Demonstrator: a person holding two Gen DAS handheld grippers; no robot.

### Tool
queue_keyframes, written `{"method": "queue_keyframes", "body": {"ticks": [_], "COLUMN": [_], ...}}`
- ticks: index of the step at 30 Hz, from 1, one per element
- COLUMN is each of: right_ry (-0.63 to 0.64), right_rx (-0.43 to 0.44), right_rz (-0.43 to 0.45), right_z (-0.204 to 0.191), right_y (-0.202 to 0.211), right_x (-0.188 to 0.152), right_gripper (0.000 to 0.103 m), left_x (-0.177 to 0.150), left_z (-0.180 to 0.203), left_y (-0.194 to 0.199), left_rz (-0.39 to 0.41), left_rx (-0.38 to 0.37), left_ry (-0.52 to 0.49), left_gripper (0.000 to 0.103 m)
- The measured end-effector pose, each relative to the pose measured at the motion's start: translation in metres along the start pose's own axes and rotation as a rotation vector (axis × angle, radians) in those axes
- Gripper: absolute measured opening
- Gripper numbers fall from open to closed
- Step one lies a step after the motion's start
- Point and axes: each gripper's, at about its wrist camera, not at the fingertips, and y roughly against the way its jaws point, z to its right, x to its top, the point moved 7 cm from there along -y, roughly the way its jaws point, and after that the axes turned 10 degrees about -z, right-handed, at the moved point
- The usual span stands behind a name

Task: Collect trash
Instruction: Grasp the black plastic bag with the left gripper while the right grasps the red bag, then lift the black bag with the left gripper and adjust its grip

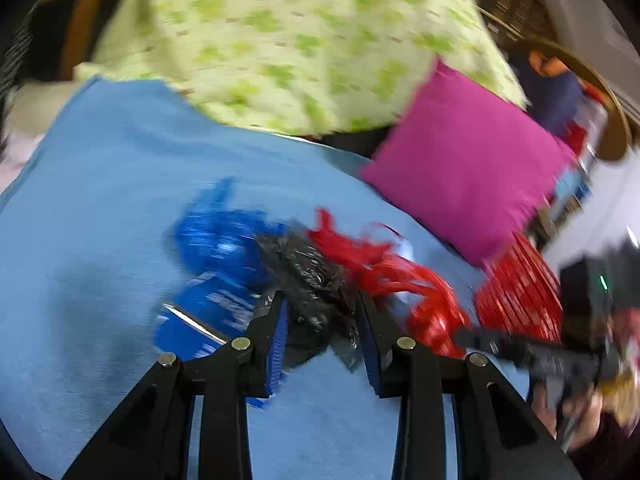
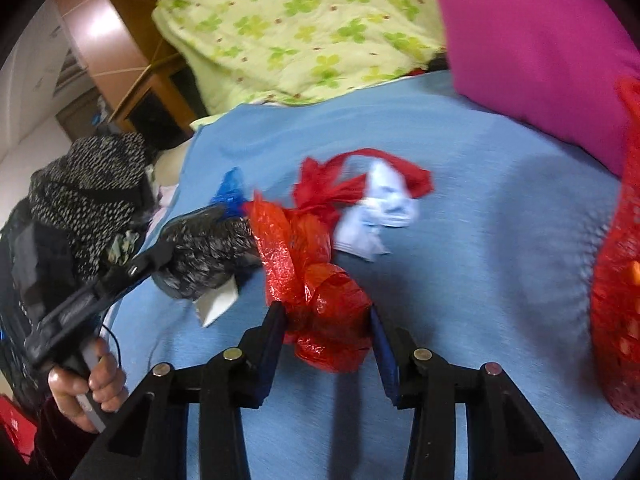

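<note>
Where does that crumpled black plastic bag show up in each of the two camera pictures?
Left wrist view: the black bag sits low in the centre, between the left gripper fingers.
Right wrist view: the black bag lies left of centre, in the left gripper.
Shared landmark: the red bag right beside it.

L gripper (image 1: 322, 312) & R gripper (image 2: 327, 320): jaws clamped, both angled down.

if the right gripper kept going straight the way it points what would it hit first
The right gripper already has the crumpled red plastic bag between its fingers, so that comes first. Beyond it likely lies the white paper scrap on the blue sheet, though depth is unclear.
</note>
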Motion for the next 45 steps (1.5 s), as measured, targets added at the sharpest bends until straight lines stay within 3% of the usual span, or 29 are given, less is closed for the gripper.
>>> {"method": "queue_keyframes", "body": {"ticks": [3, 4, 5, 7, 13, 16, 22, 24, 30, 33, 35, 37, 39, 43, 45], "right_ry": [-0.071, -0.071, -0.084, -0.108, -0.131, -0.129, -0.134, -0.130, -0.105, -0.105, -0.114, -0.121, -0.129, -0.147, -0.156], "right_rx": [-0.023, -0.023, -0.023, -0.018, 0.007, 0.007, 0.008, 0.010, -0.005, -0.002, 0.001, 0.006, 0.012, 0.001, 0.008], "right_rz": [-0.006, -0.006, -0.009, -0.022, -0.059, -0.054, -0.062, -0.071, -0.059, -0.038, -0.025, -0.015, -0.006, -0.009, -0.012], "right_z": [0.025, 0.025, 0.030, 0.036, 0.038, 0.036, 0.037, 0.037, 0.036, 0.038, 0.040, 0.042, 0.044, 0.049, 0.050], "right_y": [0.008, 0.008, 0.009, 0.009, 0.004, 0.001, -0.009, -0.012, -0.007, 0.001, 0.006, 0.010, 0.013, 0.014, 0.013], "right_x": [-0.002, -0.002, -0.003, -0.003, -0.003, -0.001, 0.002, 0.001, -0.001, -0.001, -0.001, 0.000, 0.001, 0.001, 0.001], "right_gripper": [0.045, 0.045, 0.045, 0.045, 0.052, 0.059, 0.059, 0.058, 0.051, 0.051, 0.050, 0.050, 0.051, 0.050, 0.050], "left_x": [-0.008, -0.010, -0.011, -0.008, -0.008, -0.009, -0.020, -0.022, -0.023, -0.023, -0.024, -0.026, -0.030, -0.032, -0.030], "left_z": [0.024, 0.028, 0.030, 0.028, 0.020, 0.030, 0.039, 0.037, 0.031, 0.030, 0.034, 0.043, 0.054, 0.056, 0.054], "left_y": [-0.006, -0.007, -0.008, -0.006, -0.021, -0.030, -0.050, -0.053, -0.054, -0.054, -0.055, -0.055, -0.057, -0.059, -0.058], "left_rz": [-0.041, -0.050, -0.054, -0.032, -0.062, -0.069, -0.132, -0.139, -0.134, -0.130, -0.129, -0.135, -0.149, -0.160, -0.146], "left_rx": [-0.018, -0.014, -0.002, 0.037, 0.073, 0.086, 0.131, 0.138, 0.134, 0.129, 0.109, 0.071, 0.048, 0.081, 0.093], "left_ry": [-0.088, -0.104, -0.113, -0.107, -0.059, -0.094, -0.149, -0.146, -0.127, -0.127, -0.137, -0.161, -0.199, -0.211, -0.201], "left_gripper": [0.038, 0.048, 0.066, 0.078, 0.079, 0.079, 0.079, 0.077, 0.053, 0.037, 0.019, 0.013, 0.013, 0.014, 0.020]}}
